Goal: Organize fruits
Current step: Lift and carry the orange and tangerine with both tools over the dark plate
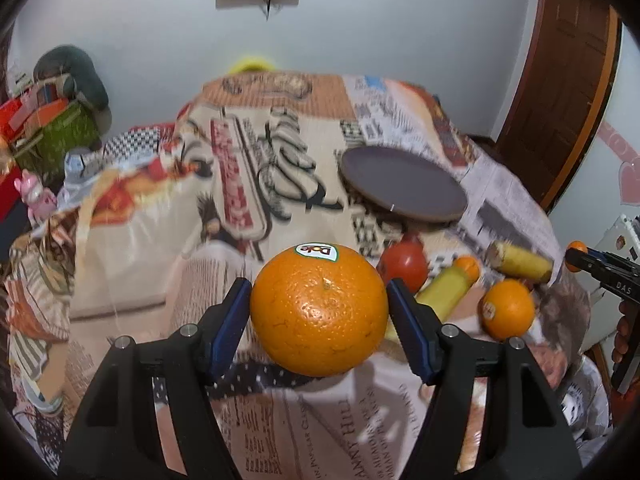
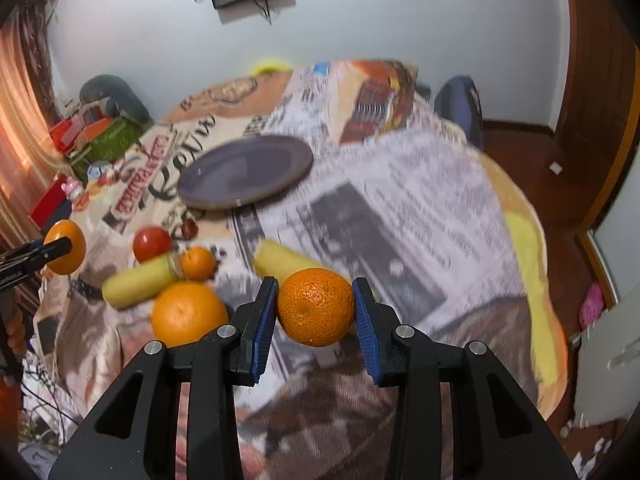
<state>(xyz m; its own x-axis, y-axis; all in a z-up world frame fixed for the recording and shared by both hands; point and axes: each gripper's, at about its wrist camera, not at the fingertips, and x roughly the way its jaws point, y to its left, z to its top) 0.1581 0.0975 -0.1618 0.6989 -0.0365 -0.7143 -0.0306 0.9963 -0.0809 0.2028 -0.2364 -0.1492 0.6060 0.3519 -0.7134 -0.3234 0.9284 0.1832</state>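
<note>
My left gripper (image 1: 318,285) is shut on a large orange (image 1: 320,312) with a white sticker, held up off the table; its blue pads press both sides. In the right wrist view my right gripper (image 2: 315,282) is shut on a smaller mandarin (image 2: 316,306), also lifted. On the newspaper-print cloth below lie another orange (image 2: 188,314), a small mandarin (image 2: 198,262), a red round fruit (image 2: 152,242) and two yellow bananas (image 2: 138,282) (image 2: 280,260). A dark round plate (image 2: 244,172) sits further back with nothing on it. The left gripper with its orange (image 2: 64,246) shows at the left edge.
The round table (image 2: 460,184) drops off to a wooden floor on the right. Boxes, a green basket (image 1: 68,136) and small toys crowd the far left. A blue chair back (image 2: 460,108) stands behind the table. A hand on the right gripper's handle (image 1: 624,328) shows at the right edge.
</note>
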